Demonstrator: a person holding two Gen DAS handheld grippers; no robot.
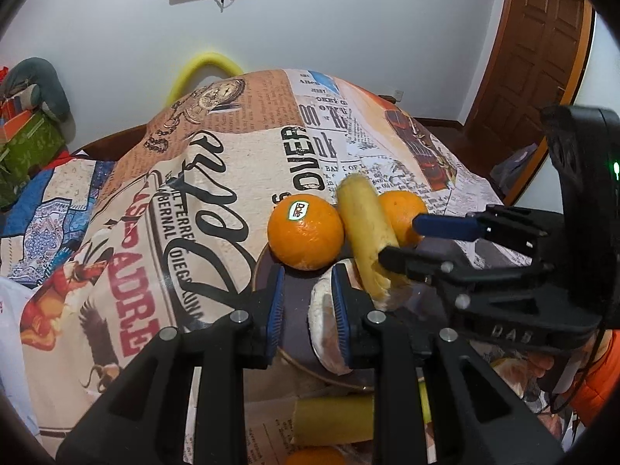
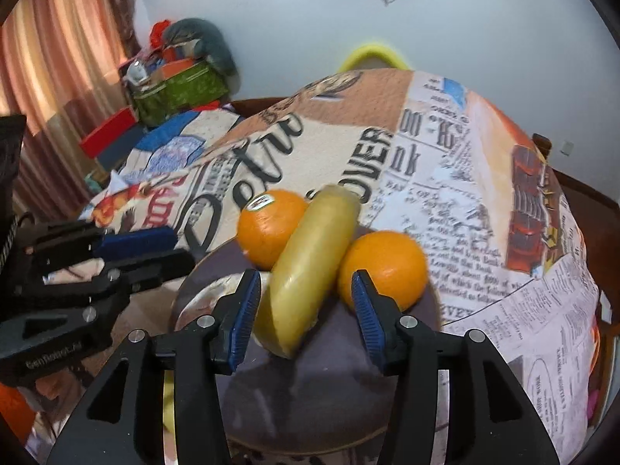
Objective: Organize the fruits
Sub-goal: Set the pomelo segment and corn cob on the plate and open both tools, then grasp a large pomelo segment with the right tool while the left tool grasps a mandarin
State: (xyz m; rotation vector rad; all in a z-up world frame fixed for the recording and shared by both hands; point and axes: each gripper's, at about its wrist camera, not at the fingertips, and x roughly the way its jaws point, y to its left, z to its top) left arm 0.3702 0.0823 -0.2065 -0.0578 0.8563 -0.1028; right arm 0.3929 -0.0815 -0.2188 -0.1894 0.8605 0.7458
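Note:
A dark round plate [image 2: 310,387] [image 1: 298,333] on the newspaper-print tablecloth holds an orange with a Dole sticker [image 1: 305,233] [image 2: 271,228], a second orange [image 2: 381,269] [image 1: 403,217], a banana [image 2: 310,267] [image 1: 368,236] lying between them, and a pale round fruit [image 1: 323,329]. My right gripper [image 2: 306,317] is open, its fingers astride the banana's near end, not touching it. My left gripper [image 1: 308,308] is open over the plate's left part, its right finger against the pale fruit. Each gripper shows in the other's view.
A yellow foam piece [image 1: 333,418] and another orange [image 1: 314,459] lie near the table's front edge. Boxes and bags [image 2: 174,89] pile up at the back left by a curtain. A wooden door [image 1: 542,58] stands at the right.

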